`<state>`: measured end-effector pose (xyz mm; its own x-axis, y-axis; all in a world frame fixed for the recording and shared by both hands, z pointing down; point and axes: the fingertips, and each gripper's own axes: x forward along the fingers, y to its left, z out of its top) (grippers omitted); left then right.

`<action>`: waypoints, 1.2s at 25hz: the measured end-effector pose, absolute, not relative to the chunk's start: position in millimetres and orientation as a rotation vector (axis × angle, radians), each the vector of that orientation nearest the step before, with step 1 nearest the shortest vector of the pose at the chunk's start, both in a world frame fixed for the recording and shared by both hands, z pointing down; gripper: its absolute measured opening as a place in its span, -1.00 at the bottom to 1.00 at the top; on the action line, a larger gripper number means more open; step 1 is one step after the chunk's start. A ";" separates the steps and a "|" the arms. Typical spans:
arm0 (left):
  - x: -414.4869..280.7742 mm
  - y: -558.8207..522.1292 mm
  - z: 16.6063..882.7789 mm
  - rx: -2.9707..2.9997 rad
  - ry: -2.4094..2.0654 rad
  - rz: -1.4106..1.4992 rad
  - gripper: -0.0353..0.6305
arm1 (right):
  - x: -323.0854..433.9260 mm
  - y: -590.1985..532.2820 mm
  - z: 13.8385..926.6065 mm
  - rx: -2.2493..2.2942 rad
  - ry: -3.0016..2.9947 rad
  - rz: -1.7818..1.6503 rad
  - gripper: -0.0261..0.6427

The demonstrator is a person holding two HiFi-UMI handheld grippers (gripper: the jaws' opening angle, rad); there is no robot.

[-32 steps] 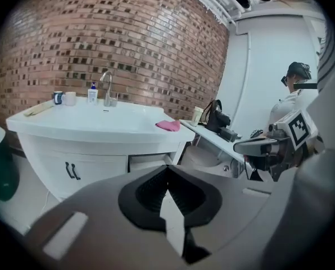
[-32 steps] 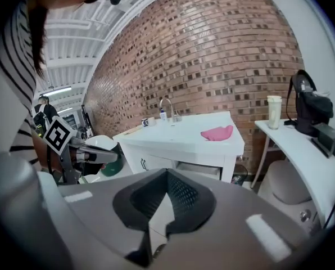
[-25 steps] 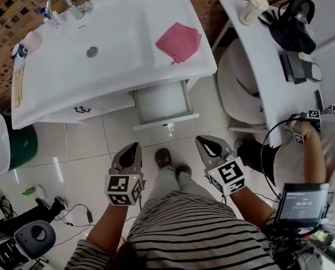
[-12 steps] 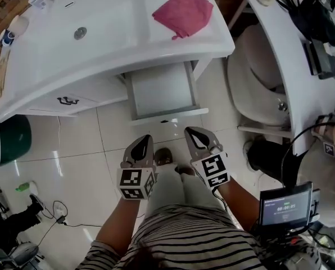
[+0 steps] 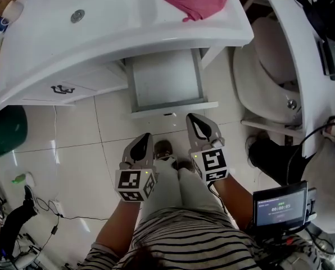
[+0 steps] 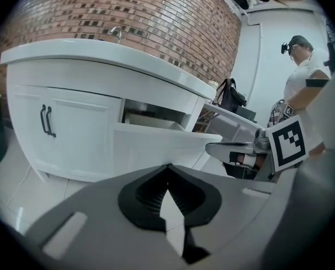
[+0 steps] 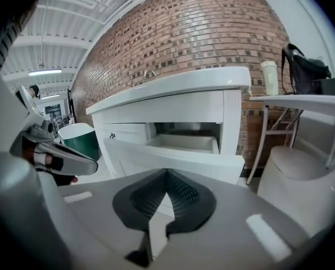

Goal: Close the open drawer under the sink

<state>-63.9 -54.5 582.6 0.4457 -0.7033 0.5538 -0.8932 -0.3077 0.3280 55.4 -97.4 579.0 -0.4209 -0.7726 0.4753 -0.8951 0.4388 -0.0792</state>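
White wooden drawer [image 5: 166, 86] under the white ceramic sink [image 5: 105, 24] still hangs open, yet left gripper [image 5: 139, 148] and right gripper [image 5: 200, 129], jaws pressed together on nothing, have drawn near its front, so a closing push is likely next.

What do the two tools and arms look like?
Left tool and right tool: grey shells tapering to a tip, black ribbed pads inside, a cube of black-and-white square markers at each rear. Forearms uncovered; black-and-white striped shirt.
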 end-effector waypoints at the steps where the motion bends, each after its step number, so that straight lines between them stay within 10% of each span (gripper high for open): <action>1: -65.1 -54.7 582.4 2.097 -1.334 0.412 -0.85 | 56.3 -98.2 579.9 1.423 -2.324 0.472 -0.92; 30: -73.1 -94.0 581.5 2.015 -1.307 0.341 -0.85 | 48.5 -160.6 584.9 1.435 -2.297 0.502 -0.92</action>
<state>-73.1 -94.0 581.5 0.4564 -0.6929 0.5582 -0.8772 -0.2455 0.4125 48.5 -160.6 584.9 -0.4033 -0.7680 0.4975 -0.9056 0.4131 -0.0965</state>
